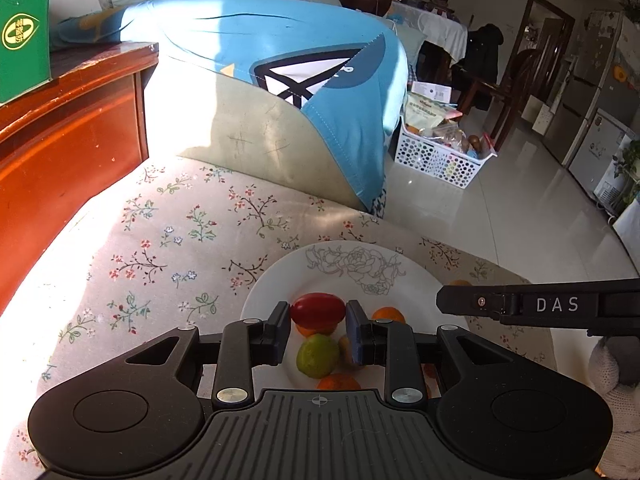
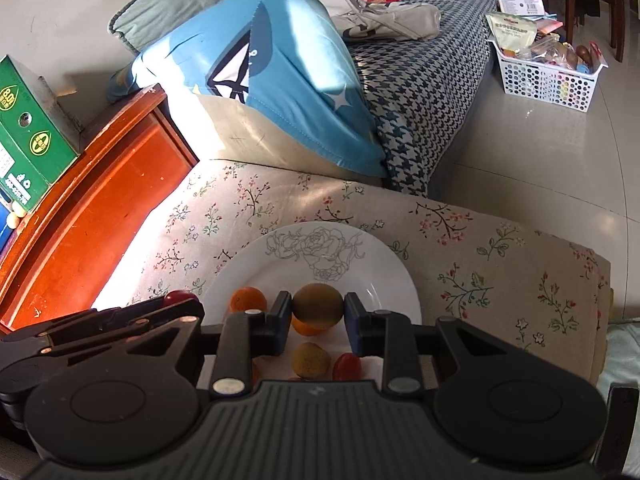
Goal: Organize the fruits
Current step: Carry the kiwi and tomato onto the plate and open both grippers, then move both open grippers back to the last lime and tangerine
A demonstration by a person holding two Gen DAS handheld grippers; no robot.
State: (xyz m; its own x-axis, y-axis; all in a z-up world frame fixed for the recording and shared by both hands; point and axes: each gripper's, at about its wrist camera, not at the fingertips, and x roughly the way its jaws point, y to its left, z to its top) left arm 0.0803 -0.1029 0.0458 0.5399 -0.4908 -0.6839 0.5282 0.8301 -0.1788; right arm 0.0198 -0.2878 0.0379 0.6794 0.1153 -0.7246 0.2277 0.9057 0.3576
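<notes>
A white plate (image 1: pixel 340 256) with a grey rose drawing lies on a floral cloth and also shows in the right wrist view (image 2: pixel 384 276). My left gripper (image 1: pixel 318 312) is shut on a red tomato (image 1: pixel 318 310) just above the plate. Under it lie a green fruit (image 1: pixel 318 356) and small oranges (image 1: pixel 386 314). My right gripper (image 2: pixel 318 306) is shut on a brown kiwi (image 2: pixel 318 306) above the plate. Below it lie an orange (image 2: pixel 248 300), a yellowish fruit (image 2: pixel 310 360) and a small red tomato (image 2: pixel 347 366). The left gripper's body (image 2: pixel 100 320) shows at the left of the right wrist view.
A red-brown wooden cabinet (image 1: pixel 68 140) with a green box (image 1: pixel 24 28) stands at the left. A blue cushion (image 1: pixel 280 64) lies behind the floral cloth (image 1: pixel 160 240). A white perforated basket (image 1: pixel 436 156) of packets stands on the tiled floor at the right.
</notes>
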